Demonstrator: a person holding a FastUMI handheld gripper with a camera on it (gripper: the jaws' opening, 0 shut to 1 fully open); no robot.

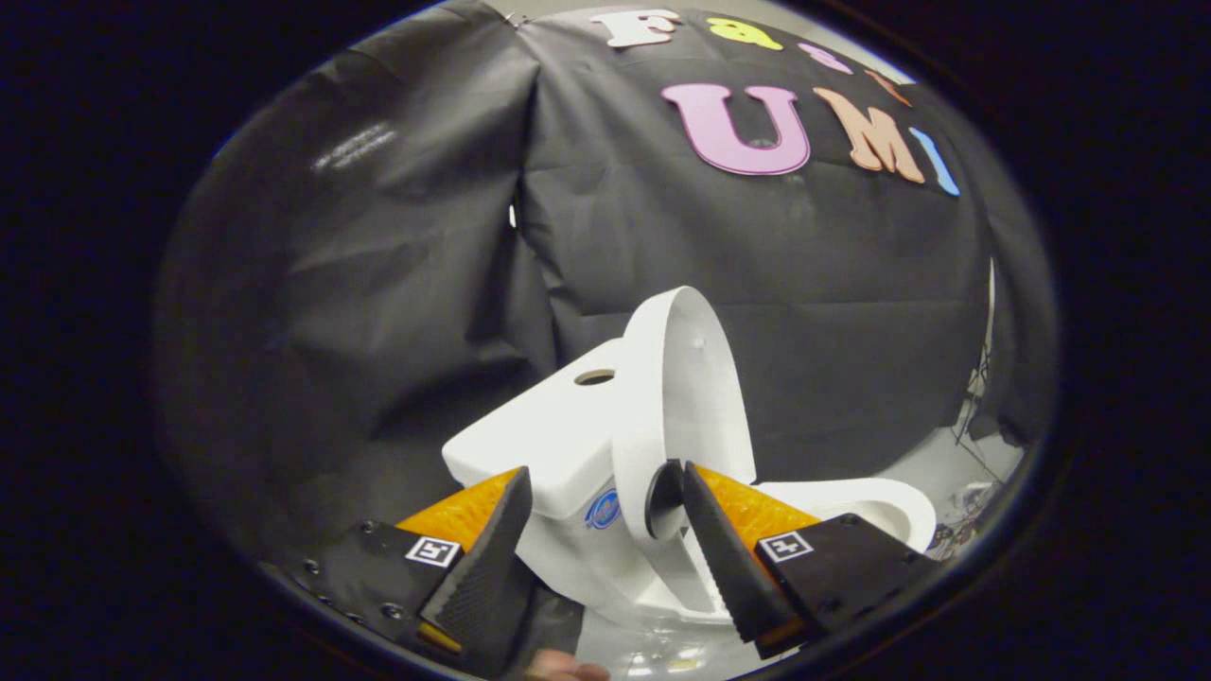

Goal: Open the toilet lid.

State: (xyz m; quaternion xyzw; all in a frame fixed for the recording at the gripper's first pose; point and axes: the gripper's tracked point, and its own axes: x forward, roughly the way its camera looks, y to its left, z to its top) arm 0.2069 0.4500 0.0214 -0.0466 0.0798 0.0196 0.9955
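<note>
- We count one white toilet [605,530] standing just ahead of our tongs [605,492], in front of the black cloth wall [378,284].
- Its one lid [681,378] is raised, nearly upright, leaning back beside the one tank [539,435], which has a single round hole on top.
- The bowl rim [880,506] shows beyond the right finger.
- Our tongs' two fingers [492,549] are spread apart, released, gripping nothing; the lid's lower edge sits between them.
- A blue sticker [603,509] marks the tank.
</note>
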